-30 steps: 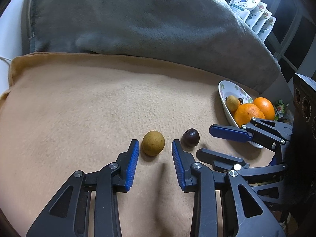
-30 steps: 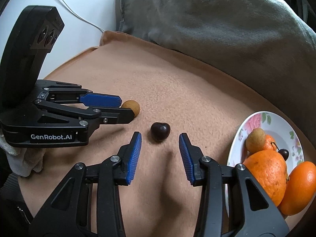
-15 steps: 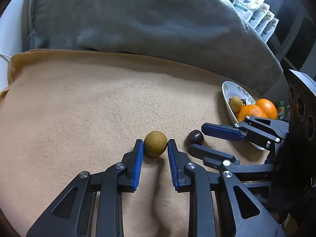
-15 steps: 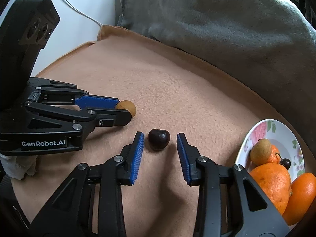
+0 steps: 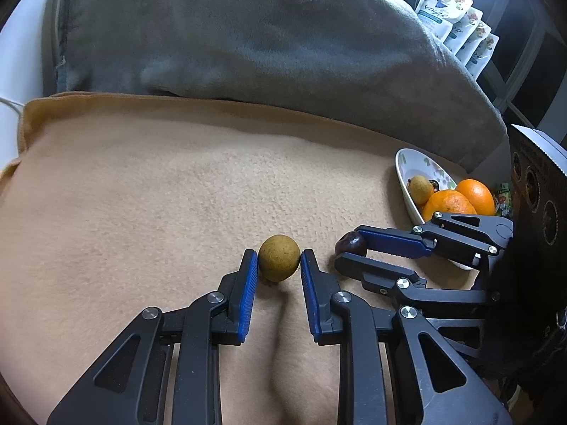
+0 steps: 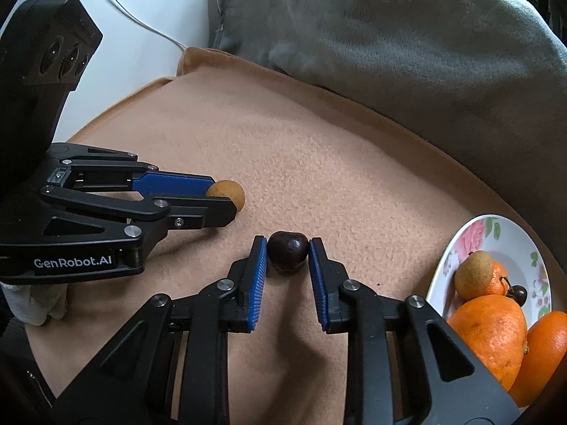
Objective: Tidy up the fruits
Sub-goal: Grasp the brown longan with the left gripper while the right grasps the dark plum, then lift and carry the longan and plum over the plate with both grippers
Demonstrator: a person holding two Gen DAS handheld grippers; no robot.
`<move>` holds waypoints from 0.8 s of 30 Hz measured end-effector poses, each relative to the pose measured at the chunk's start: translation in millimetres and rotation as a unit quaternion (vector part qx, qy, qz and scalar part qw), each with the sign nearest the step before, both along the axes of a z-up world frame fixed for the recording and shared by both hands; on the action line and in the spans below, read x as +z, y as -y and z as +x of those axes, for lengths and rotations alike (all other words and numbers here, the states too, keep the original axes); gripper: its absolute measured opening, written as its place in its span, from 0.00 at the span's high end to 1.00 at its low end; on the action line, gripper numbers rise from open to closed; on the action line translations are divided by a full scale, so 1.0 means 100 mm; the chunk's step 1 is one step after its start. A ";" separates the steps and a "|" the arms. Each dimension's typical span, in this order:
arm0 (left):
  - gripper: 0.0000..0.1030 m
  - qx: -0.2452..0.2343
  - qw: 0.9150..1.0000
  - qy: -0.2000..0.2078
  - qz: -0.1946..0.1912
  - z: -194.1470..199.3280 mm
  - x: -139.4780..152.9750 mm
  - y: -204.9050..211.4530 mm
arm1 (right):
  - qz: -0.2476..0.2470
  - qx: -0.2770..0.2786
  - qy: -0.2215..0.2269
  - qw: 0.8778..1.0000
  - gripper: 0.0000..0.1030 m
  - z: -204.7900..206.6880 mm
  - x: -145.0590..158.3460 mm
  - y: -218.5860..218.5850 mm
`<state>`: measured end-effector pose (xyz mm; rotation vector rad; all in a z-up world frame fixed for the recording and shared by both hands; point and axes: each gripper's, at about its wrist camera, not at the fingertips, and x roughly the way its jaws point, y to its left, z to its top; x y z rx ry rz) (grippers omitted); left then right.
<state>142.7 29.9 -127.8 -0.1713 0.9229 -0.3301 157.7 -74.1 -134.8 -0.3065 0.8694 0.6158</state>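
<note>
A round tan-brown fruit (image 5: 279,261) lies on the beige blanket (image 5: 159,191), pinched between the tips of my left gripper (image 5: 278,260); it also shows in the right wrist view (image 6: 228,193). A dark cherry (image 6: 287,255) sits between the blue pads of my right gripper (image 6: 287,248), which touch both its sides; it also shows in the left wrist view (image 5: 349,242). A floral plate (image 6: 496,226) at the right holds two oranges (image 6: 492,333), a tan fruit (image 6: 473,279) and a cherry.
A grey cushion (image 5: 248,42) lies along the far edge of the blanket. A white cable (image 6: 141,24) runs over the white surface at the far left. Pouches (image 5: 457,28) stand at the back right. The two grippers sit side by side, close together.
Both grippers moved forward and closed: the left jaws onto the tan fruit, the right jaws onto the cherry. One second ago both were open with the fruits ahead of the tips.
</note>
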 end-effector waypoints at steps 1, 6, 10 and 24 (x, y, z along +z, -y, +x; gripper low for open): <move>0.77 0.000 1.000 0.001 0.000 -0.01 0.01 0.00 | 0.002 0.000 0.001 1.000 0.76 -0.01 0.02 0.01; 0.77 0.002 1.000 0.011 -0.004 -0.07 0.08 0.00 | 0.014 -0.005 0.010 1.000 0.76 -0.08 0.15 0.09; 0.77 -0.001 1.000 0.022 -0.005 -0.13 0.17 0.05 | 0.023 -0.011 0.018 1.000 0.76 -0.13 0.26 0.19; 0.77 -0.024 0.998 0.060 0.010 -0.27 0.44 0.41 | 0.060 -0.031 0.049 0.997 0.76 -0.34 0.61 0.60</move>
